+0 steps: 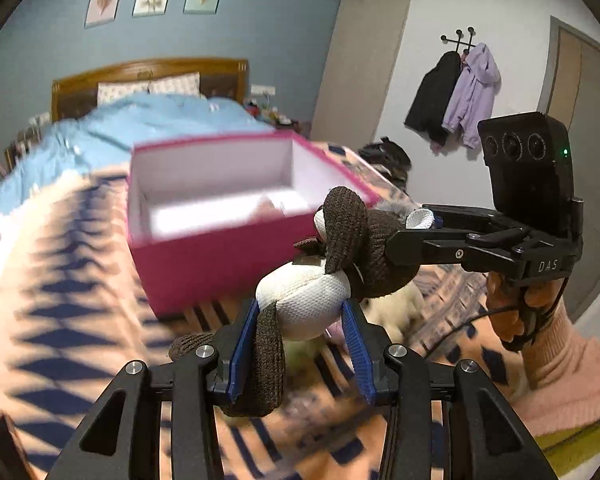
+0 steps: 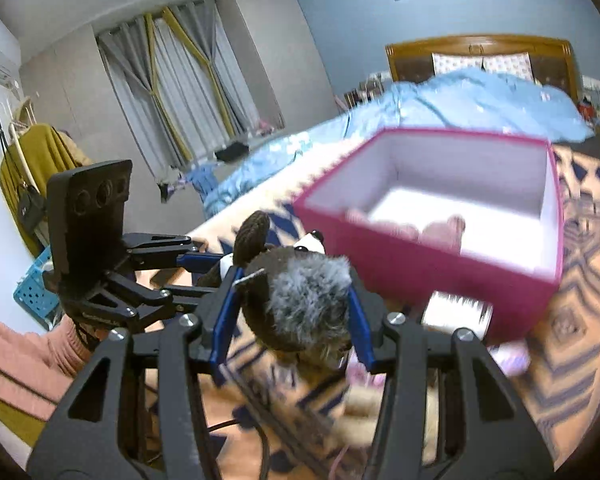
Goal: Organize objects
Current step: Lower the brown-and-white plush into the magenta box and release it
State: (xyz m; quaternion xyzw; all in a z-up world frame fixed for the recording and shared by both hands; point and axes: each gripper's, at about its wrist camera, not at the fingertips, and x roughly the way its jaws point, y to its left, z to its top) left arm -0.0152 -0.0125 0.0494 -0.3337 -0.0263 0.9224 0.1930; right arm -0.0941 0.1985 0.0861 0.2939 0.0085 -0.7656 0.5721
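Left gripper (image 1: 300,344) clamped on brown-and-white knitted plush toy (image 1: 320,288); right gripper (image 2: 292,320) clamped on its head. Transfer step judged; next: carried over open pink cardboard box (image 2: 420,264), released.

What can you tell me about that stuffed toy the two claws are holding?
The stuffed toy is a soft animal with a white quilted body, brown knitted limbs and grey fuzzy hair. It hangs lifted above the patterned blanket, near the pink box. The left gripper clamps its white body, and the right gripper clamps its brown furry end.
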